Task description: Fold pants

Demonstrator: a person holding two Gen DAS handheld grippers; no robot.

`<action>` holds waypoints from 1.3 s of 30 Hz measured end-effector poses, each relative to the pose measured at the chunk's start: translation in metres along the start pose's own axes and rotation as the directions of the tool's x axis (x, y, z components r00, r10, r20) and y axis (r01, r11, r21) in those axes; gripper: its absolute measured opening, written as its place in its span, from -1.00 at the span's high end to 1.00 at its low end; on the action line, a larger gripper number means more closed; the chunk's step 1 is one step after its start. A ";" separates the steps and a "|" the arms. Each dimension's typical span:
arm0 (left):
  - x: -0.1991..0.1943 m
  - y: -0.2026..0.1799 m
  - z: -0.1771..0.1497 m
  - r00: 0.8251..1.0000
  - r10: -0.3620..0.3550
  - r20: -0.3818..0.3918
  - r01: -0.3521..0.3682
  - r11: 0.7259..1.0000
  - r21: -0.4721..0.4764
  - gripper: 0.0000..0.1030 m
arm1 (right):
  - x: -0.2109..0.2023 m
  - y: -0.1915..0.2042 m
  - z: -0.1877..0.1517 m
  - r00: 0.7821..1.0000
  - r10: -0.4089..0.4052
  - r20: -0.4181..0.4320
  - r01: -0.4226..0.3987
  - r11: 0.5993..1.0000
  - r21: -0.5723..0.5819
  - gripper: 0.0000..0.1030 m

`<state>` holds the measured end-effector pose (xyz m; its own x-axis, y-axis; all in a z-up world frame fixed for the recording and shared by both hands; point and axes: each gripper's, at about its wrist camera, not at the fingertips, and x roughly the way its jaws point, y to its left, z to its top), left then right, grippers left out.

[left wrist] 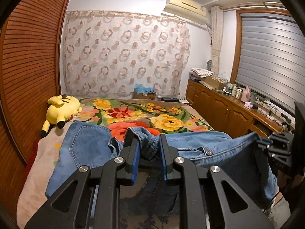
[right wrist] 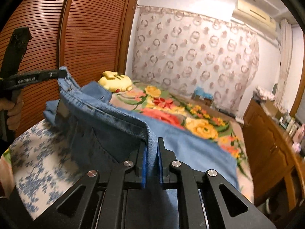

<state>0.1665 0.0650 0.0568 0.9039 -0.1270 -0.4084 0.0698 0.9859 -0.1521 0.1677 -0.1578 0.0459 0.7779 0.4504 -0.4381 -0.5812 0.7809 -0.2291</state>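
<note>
Light blue denim pants (left wrist: 91,145) lie across the flowered bed, their waistband end lifted off it. My left gripper (left wrist: 146,135) is shut on a bunched part of the waistband, which sits between its blue pads. In the right wrist view my right gripper (right wrist: 152,142) is shut on the other part of the waistband, and the pants (right wrist: 106,126) stretch away to the left gripper (right wrist: 63,73) at the upper left. The right gripper (left wrist: 265,143) also shows at the right edge of the left wrist view, holding the denim's corner. The cloth hangs taut between the two grippers.
A flowered blanket (left wrist: 167,122) covers the bed. A yellow plush toy (left wrist: 63,108) lies at the bed's far left, beside the slatted wooden wardrobe doors (left wrist: 28,57). A low wooden cabinet (left wrist: 219,105) loaded with small items runs along the right. A person's hand (right wrist: 11,112) holds the left gripper's handle.
</note>
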 end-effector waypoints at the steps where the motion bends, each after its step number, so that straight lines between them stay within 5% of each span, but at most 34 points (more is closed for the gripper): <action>1: 0.004 0.003 0.001 1.000 0.001 -0.002 -0.001 1.000 -0.005 0.61 | 0.006 0.001 0.003 1.000 -0.006 0.004 0.006 1.000 -0.010 0.82; 14: 0.068 0.034 0.003 0.998 0.030 -0.056 -0.033 0.999 -0.044 0.61 | 0.117 0.009 0.029 0.998 -0.056 -0.007 0.056 0.996 -0.070 0.82; 22: 0.090 0.046 0.006 0.996 0.048 -0.069 -0.051 0.998 -0.044 0.61 | 0.150 0.004 0.033 0.997 -0.068 0.025 0.069 0.995 -0.078 0.82; 39: 0.105 0.052 -0.007 0.989 0.090 -0.121 -0.090 0.996 0.005 0.44 | 0.199 -0.018 0.035 0.994 -0.017 -0.107 0.014 0.999 -0.031 0.82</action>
<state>0.2623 0.1019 -0.0001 0.8487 -0.0501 -0.5264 -0.0095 0.9939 -0.1099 0.3412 -0.0667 -0.0066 0.7576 0.3882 -0.5248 -0.5776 0.7731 -0.2621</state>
